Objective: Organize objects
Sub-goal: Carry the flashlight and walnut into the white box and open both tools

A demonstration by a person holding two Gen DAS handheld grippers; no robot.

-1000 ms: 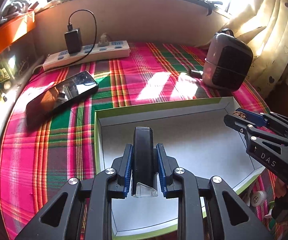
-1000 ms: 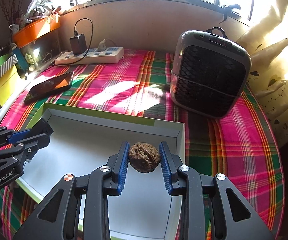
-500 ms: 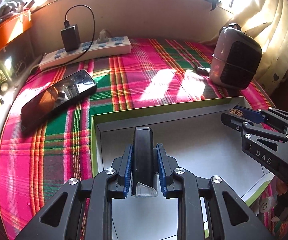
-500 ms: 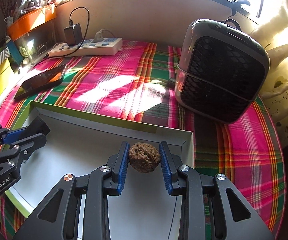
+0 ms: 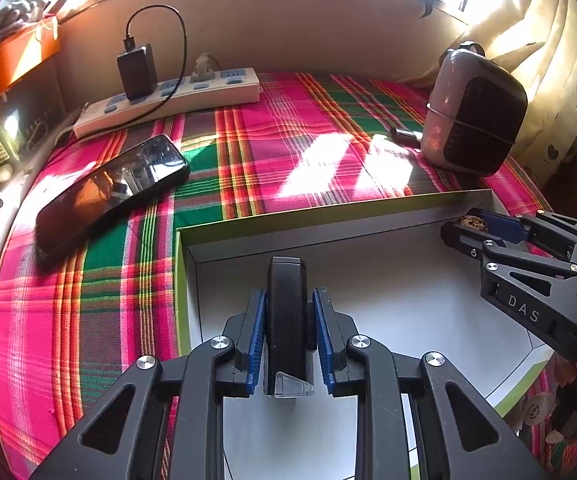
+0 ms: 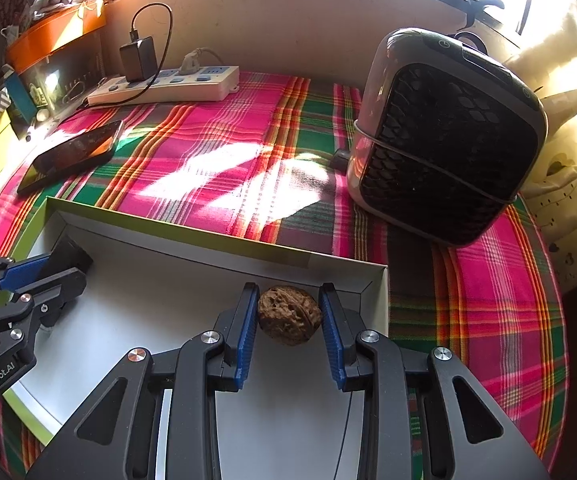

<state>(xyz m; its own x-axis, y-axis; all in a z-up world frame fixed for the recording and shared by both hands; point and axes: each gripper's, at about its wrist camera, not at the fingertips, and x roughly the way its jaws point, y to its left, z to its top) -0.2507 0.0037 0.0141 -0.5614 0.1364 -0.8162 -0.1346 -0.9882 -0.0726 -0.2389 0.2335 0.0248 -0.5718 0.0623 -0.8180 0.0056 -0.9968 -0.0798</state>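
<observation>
A narrow black object (image 5: 287, 312) with a clear plastic end is held upright between the blue-padded fingers (image 5: 257, 330) of the left gripper (image 5: 287, 332), which are closed narrowly on its two flat sides. What the object is cannot be told. Below and ahead of these fingers, the white inside of a shallow open box (image 5: 388, 216) with a green rim is seen, resting on a surface covered by a pink, green and red checked cloth (image 5: 248, 152).

A brown, wrinkled walnut (image 6: 289, 314) is gripped between the fingers (image 6: 247, 330) of the right gripper (image 6: 289, 320), pressed from both sides and held above the box floor, just short of the box's far right corner (image 6: 376, 276). In the left view, the right gripper is seen to the right of the left fingers, over the same box, with the walnut at its tip.

Beyond the fingers, past the far wall of the box, a black phone (image 5: 108, 192) is laid flat on the cloth to the left. Farther back, a white power strip (image 5: 192, 94) with a black charger (image 5: 136, 70) plugged in is placed against the wall. To the right, a small grey and black heater (image 6: 448, 140) is stood on the cloth. Bright sunlight is cast across the cloth between them.
</observation>
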